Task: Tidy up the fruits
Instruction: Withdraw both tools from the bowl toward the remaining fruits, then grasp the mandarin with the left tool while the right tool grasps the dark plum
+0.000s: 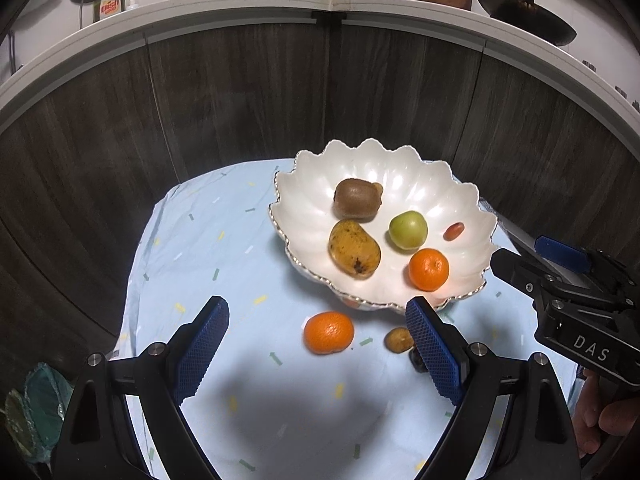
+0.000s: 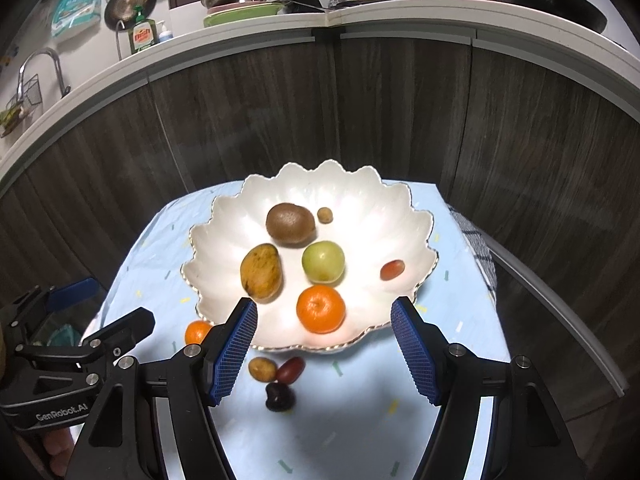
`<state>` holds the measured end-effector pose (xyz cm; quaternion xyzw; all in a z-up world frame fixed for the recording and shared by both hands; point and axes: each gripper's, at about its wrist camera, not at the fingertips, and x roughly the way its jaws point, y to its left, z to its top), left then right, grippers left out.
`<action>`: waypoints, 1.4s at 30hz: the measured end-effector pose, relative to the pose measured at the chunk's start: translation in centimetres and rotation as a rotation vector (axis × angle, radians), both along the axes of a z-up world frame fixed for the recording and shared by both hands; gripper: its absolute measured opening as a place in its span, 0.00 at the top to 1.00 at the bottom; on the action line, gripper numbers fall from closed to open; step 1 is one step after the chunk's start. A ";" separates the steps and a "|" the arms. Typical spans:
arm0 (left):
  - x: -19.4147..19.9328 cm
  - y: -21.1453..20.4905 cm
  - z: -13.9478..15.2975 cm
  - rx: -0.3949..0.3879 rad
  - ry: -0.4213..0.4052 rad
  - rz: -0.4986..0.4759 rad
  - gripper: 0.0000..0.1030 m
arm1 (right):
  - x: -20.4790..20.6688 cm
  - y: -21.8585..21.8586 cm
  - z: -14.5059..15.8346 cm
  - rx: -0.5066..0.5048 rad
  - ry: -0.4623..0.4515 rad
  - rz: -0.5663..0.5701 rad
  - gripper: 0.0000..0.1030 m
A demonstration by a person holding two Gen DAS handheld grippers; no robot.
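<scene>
A white scalloped bowl [image 1: 304, 216] [image 2: 224, 216] stands on the light blue cloth. It holds a kiwi [image 1: 356, 199] [image 2: 290, 223], a mango [image 1: 354, 254] [image 2: 261, 267], a green apple [image 1: 408, 229] [image 2: 323, 262], a tangerine [image 1: 429, 269] [image 2: 320, 309], a small red fruit [image 1: 453, 231] [image 2: 392, 270] and a small brown fruit [image 2: 325, 215]. On the cloth in front lie a second tangerine [image 1: 329, 332] [image 2: 197, 332], a small yellow-brown fruit [image 1: 399, 340] [image 2: 262, 369], a red fruit [image 2: 291, 370] and a dark fruit [image 2: 280, 397]. My left gripper [image 1: 318, 354] is open above the loose tangerine. My right gripper [image 2: 324, 350] is open and empty near the bowl's front rim.
Dark wood cabinet fronts [image 1: 240, 92] curve behind the table under a white counter [image 1: 240, 12] with dishes and a wok. A checked towel [image 2: 478, 248] hangs at the table's right edge. A teal object [image 1: 36, 404] lies low at the left.
</scene>
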<state>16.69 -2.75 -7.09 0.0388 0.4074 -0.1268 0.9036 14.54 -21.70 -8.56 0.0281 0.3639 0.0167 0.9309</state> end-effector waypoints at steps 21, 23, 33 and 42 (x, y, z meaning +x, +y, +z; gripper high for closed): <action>0.1 0.9 -3.0 0.009 0.034 -0.042 0.12 | -1.4 1.7 -3.1 -0.016 0.041 -0.024 0.32; 0.2 1.0 -3.4 0.009 0.036 -0.049 0.12 | -1.5 1.9 -3.6 -0.019 0.048 -0.029 0.32; 0.7 1.2 -5.0 0.005 0.043 -0.104 0.12 | -2.1 2.7 -5.5 -0.019 0.066 -0.051 0.32; 1.1 1.0 -6.6 0.009 0.054 -0.157 0.13 | -2.4 3.1 -7.1 -0.014 0.085 -0.067 0.32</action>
